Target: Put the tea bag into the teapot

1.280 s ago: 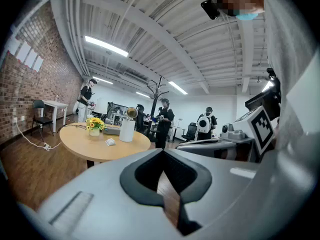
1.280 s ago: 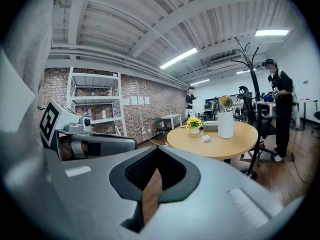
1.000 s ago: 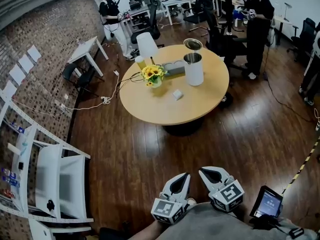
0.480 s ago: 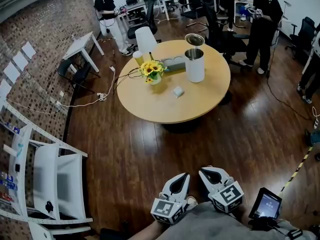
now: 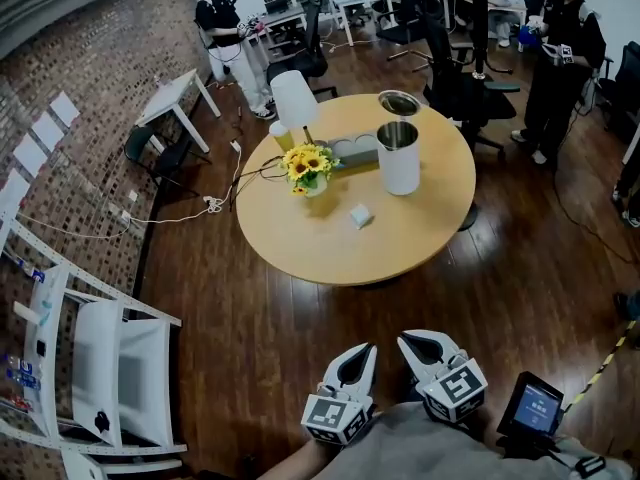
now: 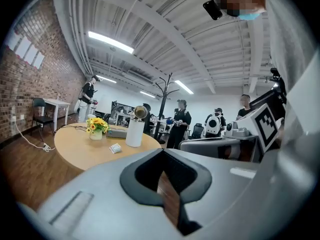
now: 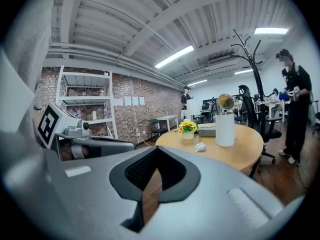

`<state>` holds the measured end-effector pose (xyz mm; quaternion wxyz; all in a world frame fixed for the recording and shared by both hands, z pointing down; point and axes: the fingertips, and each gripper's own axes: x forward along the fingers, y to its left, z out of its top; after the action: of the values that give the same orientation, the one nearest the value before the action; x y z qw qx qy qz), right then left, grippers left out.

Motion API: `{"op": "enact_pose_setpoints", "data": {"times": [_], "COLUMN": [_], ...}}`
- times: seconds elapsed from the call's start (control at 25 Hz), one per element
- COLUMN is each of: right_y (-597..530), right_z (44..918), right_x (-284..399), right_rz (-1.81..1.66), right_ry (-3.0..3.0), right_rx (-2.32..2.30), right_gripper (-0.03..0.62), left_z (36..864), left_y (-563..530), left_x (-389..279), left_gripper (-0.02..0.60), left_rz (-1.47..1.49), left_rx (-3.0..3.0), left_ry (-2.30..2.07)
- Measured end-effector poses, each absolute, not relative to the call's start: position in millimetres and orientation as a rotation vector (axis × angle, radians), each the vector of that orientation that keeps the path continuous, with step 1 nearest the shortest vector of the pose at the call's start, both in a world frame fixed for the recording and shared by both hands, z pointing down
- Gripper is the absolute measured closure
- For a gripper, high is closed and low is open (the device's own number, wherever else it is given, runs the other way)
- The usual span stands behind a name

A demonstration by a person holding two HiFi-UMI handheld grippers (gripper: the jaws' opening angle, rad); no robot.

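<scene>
I have both tools closed on nothing: the left gripper (image 5: 360, 356) and right gripper (image 5: 422, 345) sit side by side over the floor (image 5: 250, 338), apart from the round table (image 5: 300, 258). The tea bag (image 5: 360, 216) lies on the tabletop near the white teapot (image 5: 398, 158), whose lid is tipped open.

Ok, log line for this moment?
left tongs: shut, empty | right tongs: shut, empty | tea bag: on table, near teapot | teapot: lid open | stage: short of table

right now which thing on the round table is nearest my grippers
The small white tea bag, lying alone in front; the flowers, tall white teapot and tray all sit farther back on the table.
</scene>
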<state>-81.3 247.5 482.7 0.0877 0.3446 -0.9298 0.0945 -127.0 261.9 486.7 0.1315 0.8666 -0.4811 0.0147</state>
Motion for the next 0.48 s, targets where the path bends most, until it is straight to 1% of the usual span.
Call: {"op": "enact_pose_setpoints", "data": {"times": [0.24,0.48], "right_y": [181,139], "right_z": [479,485], "right_x": [-58,-40], "right_rz": [0.269,0.289], "right_ry": [-2.802,-2.816], "right_rx": [0.994,0.962], "right_gripper": [0.585,0.585], "left_z": [479,483], "left_y": [194,151], "left_x": [-107,-92], "left_gripper": [0.586,0.586], "left_rz": [0.033,0.043], "left_rx": [2.505,2.463], "left_ry": [-1.458,-1.494]}}
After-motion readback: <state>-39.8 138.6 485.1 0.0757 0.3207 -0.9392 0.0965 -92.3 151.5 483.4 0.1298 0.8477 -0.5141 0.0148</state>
